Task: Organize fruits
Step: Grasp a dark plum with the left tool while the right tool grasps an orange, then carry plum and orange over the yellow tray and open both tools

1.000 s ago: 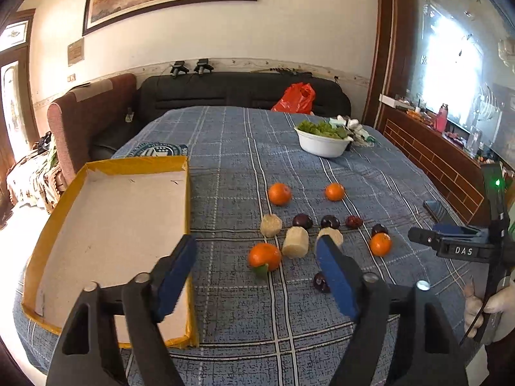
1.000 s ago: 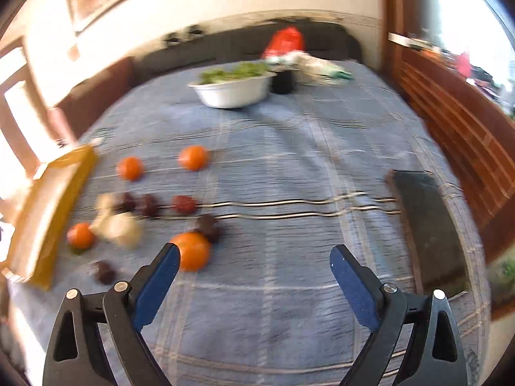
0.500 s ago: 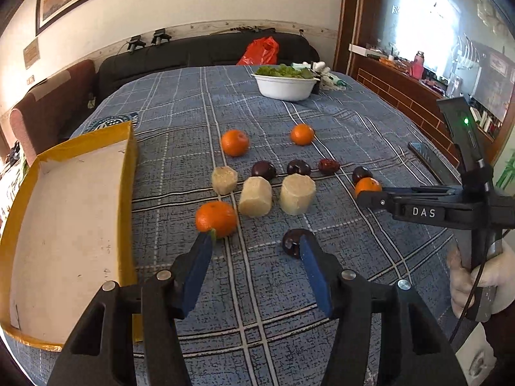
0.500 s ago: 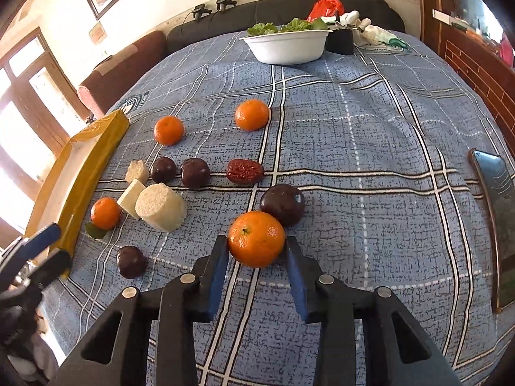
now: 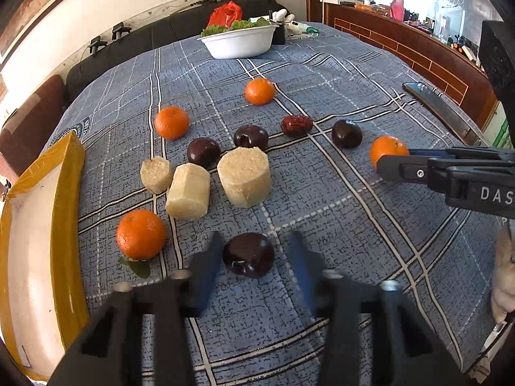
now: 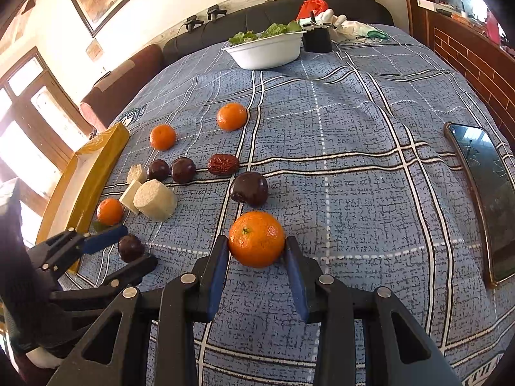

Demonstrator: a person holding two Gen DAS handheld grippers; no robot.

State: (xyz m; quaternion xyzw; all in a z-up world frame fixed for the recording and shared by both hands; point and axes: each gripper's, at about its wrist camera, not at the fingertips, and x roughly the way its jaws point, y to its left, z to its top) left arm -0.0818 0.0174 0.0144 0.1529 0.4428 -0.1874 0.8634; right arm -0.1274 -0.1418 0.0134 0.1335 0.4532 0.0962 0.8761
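Note:
A dark plum (image 5: 248,254) lies on the blue checked cloth between the blurred fingers of my left gripper (image 5: 251,259), whose jaws are closing on it. In the right wrist view both fingers of the left gripper (image 6: 130,247) touch that plum (image 6: 129,248). My right gripper (image 6: 257,252) is shut on a mandarin (image 6: 256,238) that rests on the cloth, with a blue pad on each side. Three more mandarins (image 5: 140,234), pale cut chunks (image 5: 244,177), other dark plums (image 5: 203,151) and a red date (image 5: 296,125) lie loose between the two grippers.
A yellow-rimmed cardboard tray (image 5: 67,193) lies at the left edge of the table. A white bowl (image 5: 239,43) of greens stands at the far end. A phone (image 6: 482,193) lies at the right. A brick-faced ledge runs along the right side.
My left gripper came down and forward over the near plum and narrowed around it. My right gripper closed from wide open onto the mandarin, then held.

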